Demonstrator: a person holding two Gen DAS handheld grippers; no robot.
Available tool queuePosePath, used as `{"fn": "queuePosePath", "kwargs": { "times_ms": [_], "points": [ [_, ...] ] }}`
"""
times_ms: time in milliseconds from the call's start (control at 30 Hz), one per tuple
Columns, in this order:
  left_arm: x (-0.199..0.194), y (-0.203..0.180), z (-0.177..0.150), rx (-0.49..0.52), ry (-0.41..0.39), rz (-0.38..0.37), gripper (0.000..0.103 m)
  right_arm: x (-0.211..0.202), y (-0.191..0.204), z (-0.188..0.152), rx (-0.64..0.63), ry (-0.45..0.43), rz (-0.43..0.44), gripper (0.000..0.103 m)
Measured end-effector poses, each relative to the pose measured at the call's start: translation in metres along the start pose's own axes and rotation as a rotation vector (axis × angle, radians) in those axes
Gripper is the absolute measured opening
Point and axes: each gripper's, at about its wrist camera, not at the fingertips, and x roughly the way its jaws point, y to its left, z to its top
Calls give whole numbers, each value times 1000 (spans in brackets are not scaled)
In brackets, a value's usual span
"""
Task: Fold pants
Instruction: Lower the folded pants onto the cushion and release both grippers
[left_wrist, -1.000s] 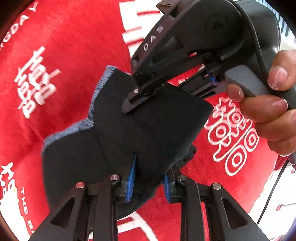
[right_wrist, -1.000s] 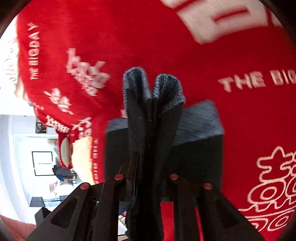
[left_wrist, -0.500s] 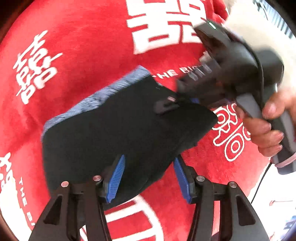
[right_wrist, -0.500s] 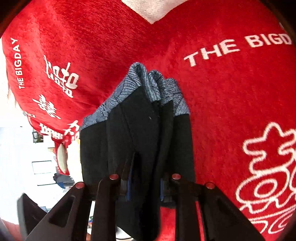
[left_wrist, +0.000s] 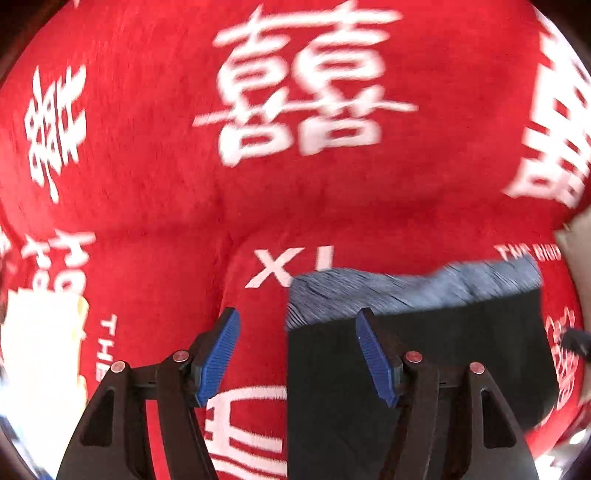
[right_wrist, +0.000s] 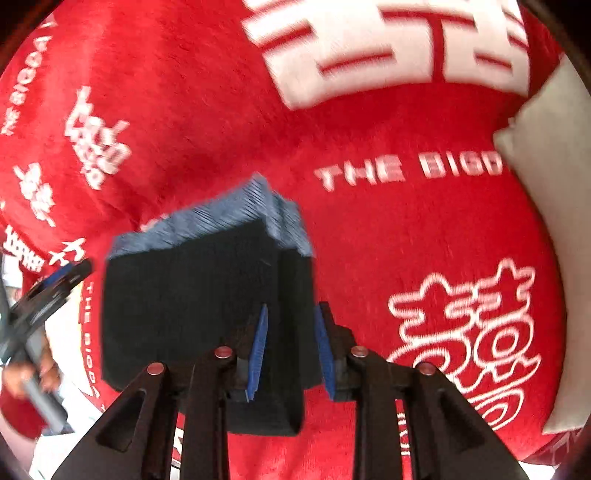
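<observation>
The pants (left_wrist: 424, 354) are black with a blue-grey ribbed waistband, folded into a compact block lying on the red blanket. My left gripper (left_wrist: 297, 354) is open and empty; its right finger overlaps the pants' left edge and its left finger is over bare blanket. In the right wrist view the pants (right_wrist: 192, 295) lie flat with the waistband at the far edge. My right gripper (right_wrist: 290, 350) has its jaws partly open, straddling the right edge fold of the pants. The left gripper (right_wrist: 44, 295) shows at the far left, held in a hand.
The red plush blanket (left_wrist: 295, 192) with white characters and lettering covers the bed. A white pillow (right_wrist: 554, 221) lies at the right. A pale yellowish patch (left_wrist: 40, 350) shows at the blanket's left edge.
My left gripper let go of the pants, opened wide and swung left off the block. My right gripper's jaws loosened from their clamp. The pants now lie flat on the blanket.
</observation>
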Motion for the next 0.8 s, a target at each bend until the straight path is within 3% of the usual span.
{"fn": "queuePosePath", "kwargs": {
  "times_ms": [167, 300, 500, 667, 800],
  "points": [
    [35, 0, -7, -31, 65, 33, 66, 13, 25, 0, -66, 40, 44, 29],
    [46, -5, -24, 4, 68, 41, 67, 39, 25, -18, -70, 112, -7, 29],
    [44, -3, -25, -24, 42, 29, 67, 45, 28, -30, -124, 66, -49, 29],
    [19, 2, -32, -51, 55, -5, 67, 48, 27, -34, -114, 54, -62, 32],
    [10, -5, -56, -18, 96, -37, 67, 47, 30, -42, -125, 28, -78, 42]
  ]
}}
